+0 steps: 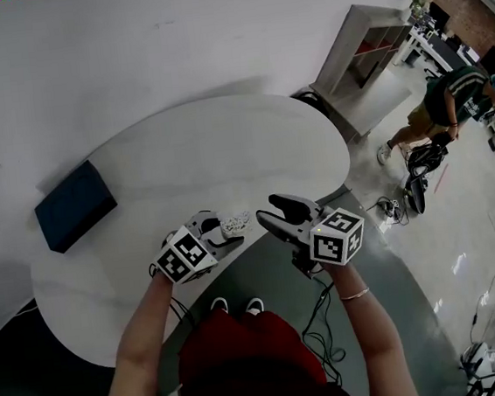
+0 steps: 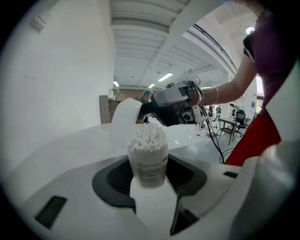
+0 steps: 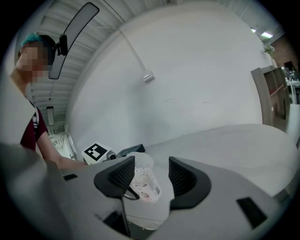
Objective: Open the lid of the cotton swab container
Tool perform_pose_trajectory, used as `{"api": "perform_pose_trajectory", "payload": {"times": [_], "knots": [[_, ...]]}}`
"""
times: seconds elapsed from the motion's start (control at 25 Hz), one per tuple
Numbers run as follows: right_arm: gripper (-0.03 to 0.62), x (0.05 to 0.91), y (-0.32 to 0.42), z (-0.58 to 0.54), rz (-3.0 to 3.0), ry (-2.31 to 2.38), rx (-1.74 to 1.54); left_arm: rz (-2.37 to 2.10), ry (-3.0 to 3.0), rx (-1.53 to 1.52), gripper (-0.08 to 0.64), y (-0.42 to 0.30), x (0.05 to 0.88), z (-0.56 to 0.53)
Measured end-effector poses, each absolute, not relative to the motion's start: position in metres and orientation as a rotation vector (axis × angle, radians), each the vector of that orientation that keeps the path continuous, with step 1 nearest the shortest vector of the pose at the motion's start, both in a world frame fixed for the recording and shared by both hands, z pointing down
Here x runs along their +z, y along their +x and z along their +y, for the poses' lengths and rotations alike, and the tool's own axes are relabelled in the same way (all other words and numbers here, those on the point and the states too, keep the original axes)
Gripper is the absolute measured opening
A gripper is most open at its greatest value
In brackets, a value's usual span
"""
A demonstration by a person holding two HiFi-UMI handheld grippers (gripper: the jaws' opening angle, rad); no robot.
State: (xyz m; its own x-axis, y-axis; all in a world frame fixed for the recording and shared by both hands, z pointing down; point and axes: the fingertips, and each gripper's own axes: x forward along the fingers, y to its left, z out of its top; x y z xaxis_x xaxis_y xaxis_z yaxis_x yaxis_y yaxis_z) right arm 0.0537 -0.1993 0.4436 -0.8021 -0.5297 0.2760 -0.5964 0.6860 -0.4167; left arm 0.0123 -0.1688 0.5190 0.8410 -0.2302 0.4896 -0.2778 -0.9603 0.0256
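Observation:
In the left gripper view a clear cotton swab container (image 2: 148,161), packed with white swabs, stands upright between the jaws of my left gripper (image 2: 149,174), which is shut on it. Its translucent lid (image 2: 124,114) is flipped up and back on the far left side. In the head view the container (image 1: 234,224) is held over the near edge of the white table (image 1: 190,150) by the left gripper (image 1: 223,232). My right gripper (image 1: 271,210) hovers just right of it, open and holding nothing. Through the gap of the right gripper (image 3: 152,177) I see the container (image 3: 145,183) a little beyond.
A dark blue box (image 1: 74,205) lies at the table's left side. Off to the right are a shelf unit (image 1: 364,53), a standing person (image 1: 448,101) and cables (image 1: 389,208) on the floor. The table edge runs right under both grippers.

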Motion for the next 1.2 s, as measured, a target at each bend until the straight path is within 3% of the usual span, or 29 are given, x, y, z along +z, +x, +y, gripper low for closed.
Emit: {"api": "perform_pose_trajectory", "payload": {"times": [1.2], "knots": [[0.236,0.504,0.038,-0.186,-2.557,1.336,0.787,-0.749,2.785,0.845,0.222,0.003,0.567,-0.235]]}}
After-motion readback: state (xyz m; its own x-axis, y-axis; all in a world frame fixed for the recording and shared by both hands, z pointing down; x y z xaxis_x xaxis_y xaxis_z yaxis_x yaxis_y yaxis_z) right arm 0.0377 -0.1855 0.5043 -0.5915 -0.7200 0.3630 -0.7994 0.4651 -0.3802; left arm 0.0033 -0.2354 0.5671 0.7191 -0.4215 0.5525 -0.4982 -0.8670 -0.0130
